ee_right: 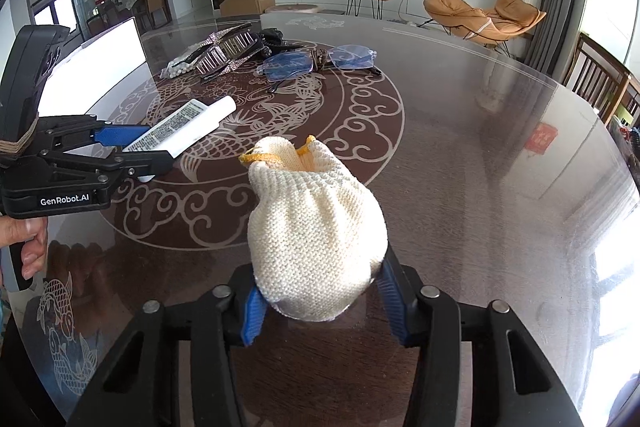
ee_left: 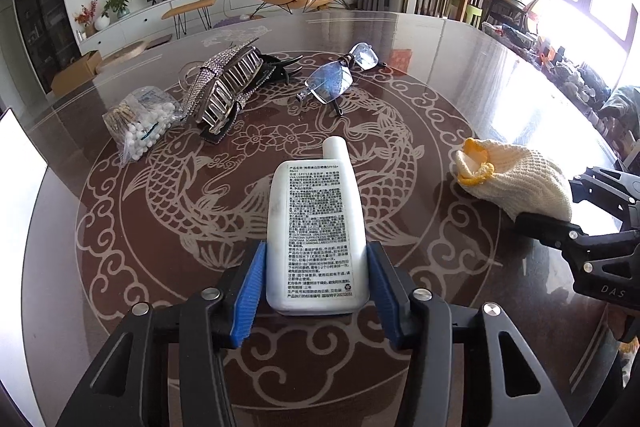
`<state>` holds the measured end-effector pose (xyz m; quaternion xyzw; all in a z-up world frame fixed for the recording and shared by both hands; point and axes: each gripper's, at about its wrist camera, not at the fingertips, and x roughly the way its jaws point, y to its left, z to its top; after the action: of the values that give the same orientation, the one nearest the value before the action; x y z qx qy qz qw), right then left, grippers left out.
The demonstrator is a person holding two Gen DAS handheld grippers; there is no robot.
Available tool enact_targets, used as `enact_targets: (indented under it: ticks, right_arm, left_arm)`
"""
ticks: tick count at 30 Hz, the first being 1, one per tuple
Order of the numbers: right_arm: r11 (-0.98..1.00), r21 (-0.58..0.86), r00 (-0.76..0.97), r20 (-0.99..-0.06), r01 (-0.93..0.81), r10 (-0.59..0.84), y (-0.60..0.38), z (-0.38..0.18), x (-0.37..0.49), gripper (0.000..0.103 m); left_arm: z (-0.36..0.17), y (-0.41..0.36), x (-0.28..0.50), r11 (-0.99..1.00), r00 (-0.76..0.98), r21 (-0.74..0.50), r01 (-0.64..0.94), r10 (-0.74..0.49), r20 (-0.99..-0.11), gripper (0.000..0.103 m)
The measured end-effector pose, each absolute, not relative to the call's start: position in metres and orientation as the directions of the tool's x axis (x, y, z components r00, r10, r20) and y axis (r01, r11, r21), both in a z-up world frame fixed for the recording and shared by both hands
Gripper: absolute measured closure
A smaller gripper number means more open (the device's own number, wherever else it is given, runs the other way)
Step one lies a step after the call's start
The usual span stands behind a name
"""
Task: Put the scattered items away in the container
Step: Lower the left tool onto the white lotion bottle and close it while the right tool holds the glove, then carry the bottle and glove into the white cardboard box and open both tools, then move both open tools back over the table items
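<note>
Left tool point(ee_left: 316, 279) clamped on the white lotion bottle point(ee_left: 316, 227), flat on the worktop point(ee_left: 460, 75). Right tool point(ee_right: 320, 301) pinches the cream knitted pouch point(ee_right: 316, 227) beside it; glasses point(ee_left: 340, 75) and hair clip point(ee_left: 224, 87) lie beyond.

White bottle point(ee_left: 316, 227) with black print; cream knitted pouch point(ee_right: 316, 227), yellow-trimmed; dark brown counter point(ee_left: 460, 75) with pale fish-and-cloud pattern; blue-tinted glasses point(ee_left: 340, 73); blue pads point(ee_left: 250, 291).
</note>
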<state>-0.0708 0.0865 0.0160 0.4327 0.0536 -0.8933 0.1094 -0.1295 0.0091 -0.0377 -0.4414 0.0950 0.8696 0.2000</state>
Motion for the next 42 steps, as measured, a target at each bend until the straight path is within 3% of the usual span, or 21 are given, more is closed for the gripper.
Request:
enact_targets:
  ticks: [8, 16, 22, 28, 33, 37, 42]
  right_arm:
    - [-0.967, 0.11, -0.634, -0.736, 0.231, -0.236, 0.081, 0.047, -0.023, 0.057]
    - [-0.896, 0.221, -0.619, -0.658, 0.385, -0.428, -0.015, 0.109, -0.056, 0.057]
    - [-0.762, 0.252, -0.526, -0.594, 0.597, -0.608, -0.176, 0.168, -0.104, 0.057]
    - [-0.693, 0.202, -0.423, -0.664, 0.692, -0.617, -0.341, 0.161, -0.162, 0.057]
    - [-0.712, 0.151, -0.387, -0.752, 0.686, -0.533, -0.417, 0.128, -0.201, 0.054]
    - [-0.732, 0.236, -0.293, -0.806, 0.639, -0.515, -0.44, 0.098, -0.229, 0.048]
    - [-0.708, 0.334, -0.252, -0.77, 0.622, -0.586, -0.434, 0.092, -0.232, 0.037]
  left_arm:
    - [-0.007, -0.039, -0.068, -0.929, -0.569, -0.144, -0.342, 0.326, -0.755, 0.053]
    - [0.093, -0.152, -0.042, -0.94, -0.683, -0.25, -0.233, 0.341, -0.646, 0.053]
    - [0.133, -0.303, -0.042, -0.975, -0.743, -0.223, -0.012, 0.158, -0.651, 0.053]
    - [0.101, -0.423, -0.059, -0.956, -0.681, -0.213, 0.204, 0.018, -0.732, 0.053]
    - [0.055, -0.458, -0.074, -0.941, -0.597, -0.197, 0.276, -0.007, -0.802, 0.053]
    - [0.033, -0.467, -0.09, -0.928, -0.535, -0.192, 0.32, -0.01, -0.845, 0.052]
    - [0.029, -0.468, -0.087, -0.927, -0.508, -0.152, 0.344, -0.048, -0.86, 0.035]
